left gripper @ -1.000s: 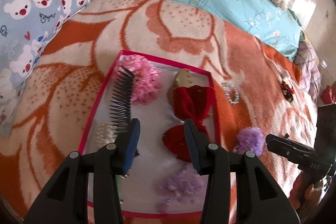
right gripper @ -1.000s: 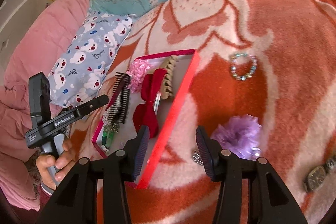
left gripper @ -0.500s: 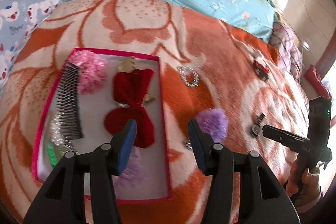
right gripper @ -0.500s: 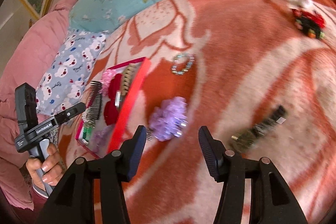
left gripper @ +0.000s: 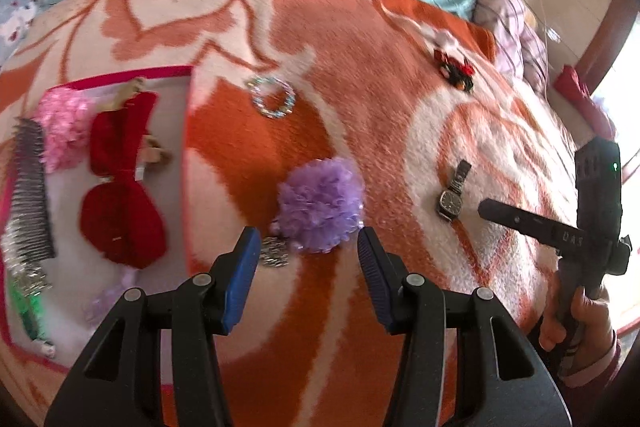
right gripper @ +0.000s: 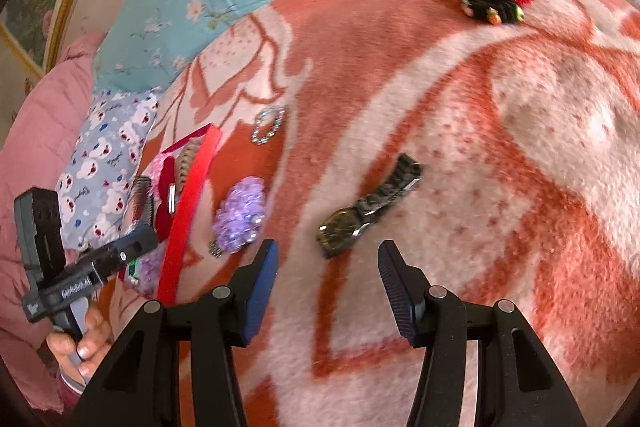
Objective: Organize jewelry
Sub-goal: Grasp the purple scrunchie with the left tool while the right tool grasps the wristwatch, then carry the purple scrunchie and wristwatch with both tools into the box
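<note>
My left claw is about half open, nothing between the pads; jaws have just been opening. It hangs above the purple pom-pom hair tie, which lies on the orange-and-white blanket just right of the pink-rimmed tray. A small silver clip touches the pom-pom's near left edge.

My right claw is also about half open and empty, jaws just been opening too. The wristwatch lies on the blanket just beyond its fingertips, not touched.

In the tray: red bow, pink pom-pom, black comb, a tan claw clip partly under the bow. More small items at the tray's near end, too blurred to name.

Beaded bracelet sits on the blanket far of the purple pom-pom. Red-and-black hair clip lies far right, well apart from everything.
</note>
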